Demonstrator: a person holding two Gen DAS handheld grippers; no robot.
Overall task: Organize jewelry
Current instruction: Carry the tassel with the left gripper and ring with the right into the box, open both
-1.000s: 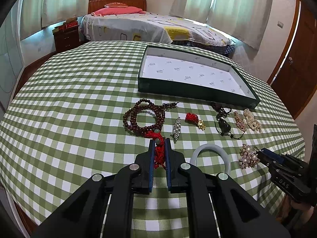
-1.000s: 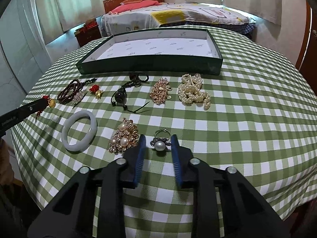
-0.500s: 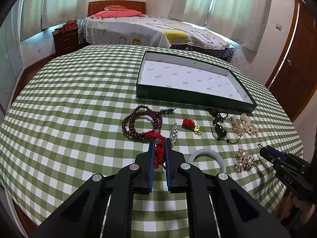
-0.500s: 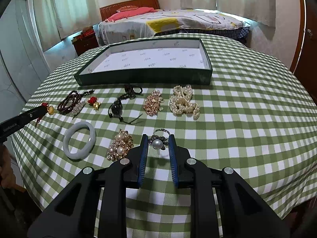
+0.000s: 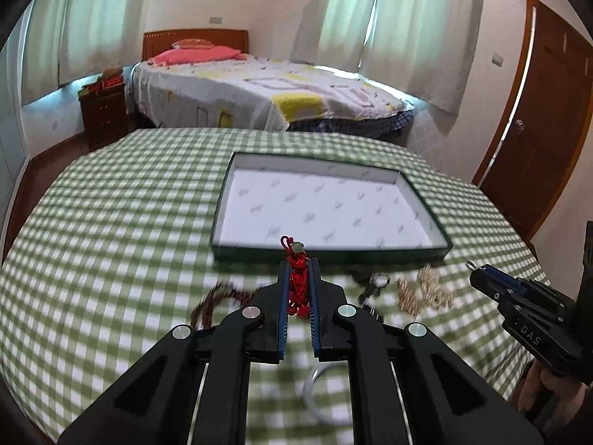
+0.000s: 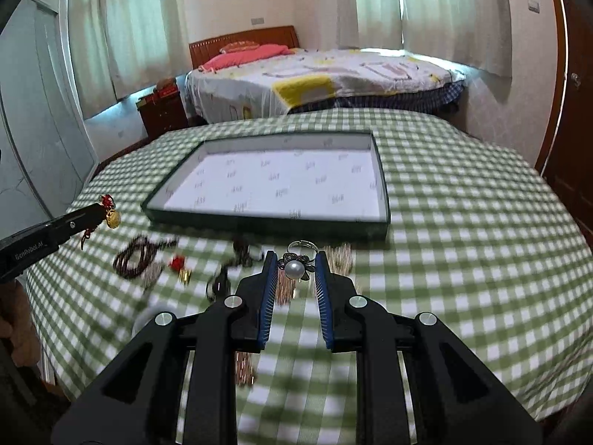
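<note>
1. Left wrist view: our left gripper is clamped tight on the red knotted charm, held clear of the checked table right in front of the green tray. So we're in the carry step, we reckon, with the drop-off next: get over the near wall, lower onto the white lining, then let go. The right gripper shows at the edge with something small at its tip.

2. Right wrist view: the right gripper has its jaws closed on one pearl ring, also in the air just short of the tray. Same plan here, probably a spot apart from the charm so nothing tangles.

3. Count, as far as the blur allows: one tray with nothing in it, two pieces in our grippers, one dark bead bracelet, one small red-and-gold charm, one white bangle, plus a few dark and gold blurs on the cloth that we can't count.
</note>
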